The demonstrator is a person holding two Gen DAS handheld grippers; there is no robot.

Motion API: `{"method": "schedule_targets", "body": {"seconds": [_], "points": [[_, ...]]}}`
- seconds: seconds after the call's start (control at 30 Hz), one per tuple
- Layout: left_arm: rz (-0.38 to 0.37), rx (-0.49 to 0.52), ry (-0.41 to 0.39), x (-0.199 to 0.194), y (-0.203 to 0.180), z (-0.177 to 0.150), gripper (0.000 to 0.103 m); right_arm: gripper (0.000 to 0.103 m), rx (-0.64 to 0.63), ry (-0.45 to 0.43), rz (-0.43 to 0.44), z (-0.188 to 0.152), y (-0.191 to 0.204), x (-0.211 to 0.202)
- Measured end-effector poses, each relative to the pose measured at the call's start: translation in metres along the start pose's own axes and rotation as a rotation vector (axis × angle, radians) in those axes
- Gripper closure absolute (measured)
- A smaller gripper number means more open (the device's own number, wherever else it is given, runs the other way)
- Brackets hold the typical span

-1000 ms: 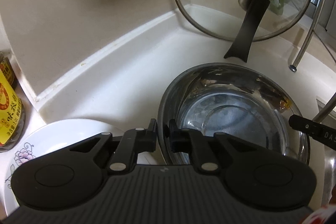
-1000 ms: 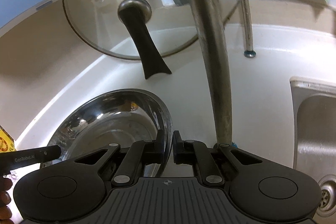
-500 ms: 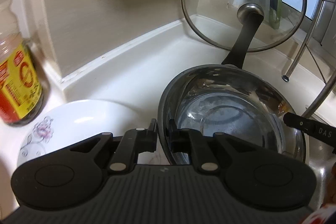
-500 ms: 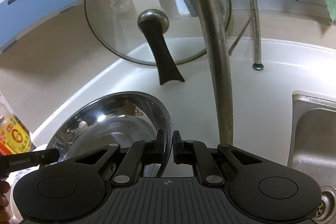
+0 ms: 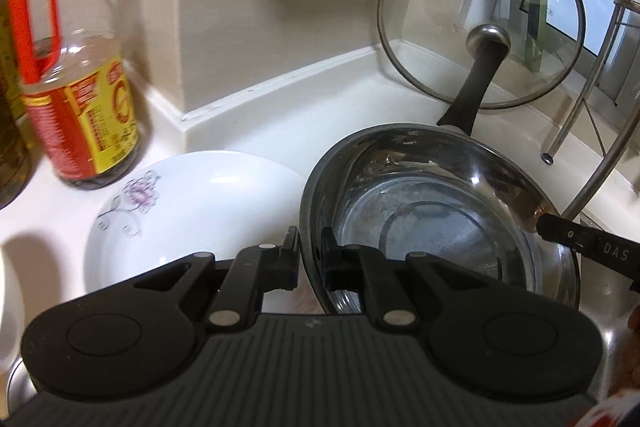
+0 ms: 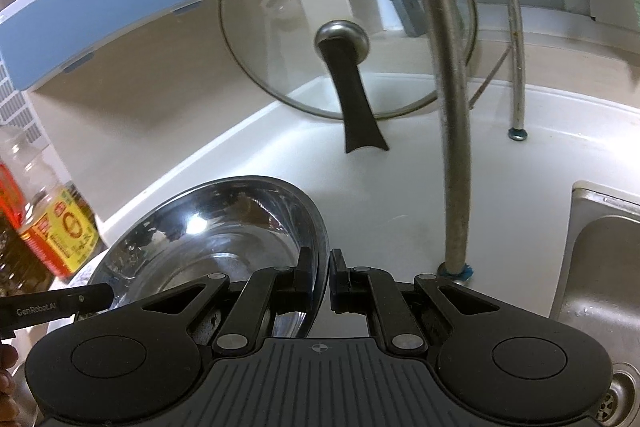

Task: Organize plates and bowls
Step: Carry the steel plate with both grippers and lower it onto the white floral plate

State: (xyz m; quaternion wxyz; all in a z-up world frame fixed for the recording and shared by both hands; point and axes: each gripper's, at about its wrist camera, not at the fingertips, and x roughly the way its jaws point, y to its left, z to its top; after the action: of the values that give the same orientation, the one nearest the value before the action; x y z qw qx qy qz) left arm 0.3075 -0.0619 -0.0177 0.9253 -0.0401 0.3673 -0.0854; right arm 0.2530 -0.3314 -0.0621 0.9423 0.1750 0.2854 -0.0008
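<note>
While clamped on opposite edges of the steel bowl [image 5: 436, 227], both pairs of jaws pinching its thin rim: in the left wrist view, left gripper [image 5: 311, 255] at lower centre, one finger outside the bowl wall and one inside, pressed on the near-left rim; right gripper [image 5: 552, 227] poking in from the right edge of the frame onto the far-right rim. In the right wrist view, the same bowl [image 6: 208, 239] at lower left, right gripper [image 6: 320, 279] at lower centre nipping its right rim, left gripper [image 6: 100, 295] reaching in from the lower left edge onto the opposite rim. Just left of the bowl in the left wrist view, a white plate [image 5: 192, 211] with a faint floral print, its right edge tucked under or behind the bowl wall; cannot tell whether touching. At upper left, an oil bottle [image 5: 72, 75] with red handle and red-yellow label, standing on the white counter [image 5: 304, 123]. At upper right, a glass lid [image 5: 480, 19] propped upright against the wall corner, black handle pointing down toward the bowl. In the right wrist view, a curved metal faucet pipe [image 6: 452, 107] right of centre, and a steel sink [image 6: 600, 267] at the right edge.
</note>
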Motion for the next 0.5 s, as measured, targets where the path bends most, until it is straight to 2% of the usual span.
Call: {"method": "schedule_targets", "body": {"seconds": [0.5], "points": [[0.084, -0.087, -0.027, -0.037, 0.036, -0.023, 0.094, 0.095, -0.079, 0.037, 0.088, -0.013, 0.038, 0.009]]}}
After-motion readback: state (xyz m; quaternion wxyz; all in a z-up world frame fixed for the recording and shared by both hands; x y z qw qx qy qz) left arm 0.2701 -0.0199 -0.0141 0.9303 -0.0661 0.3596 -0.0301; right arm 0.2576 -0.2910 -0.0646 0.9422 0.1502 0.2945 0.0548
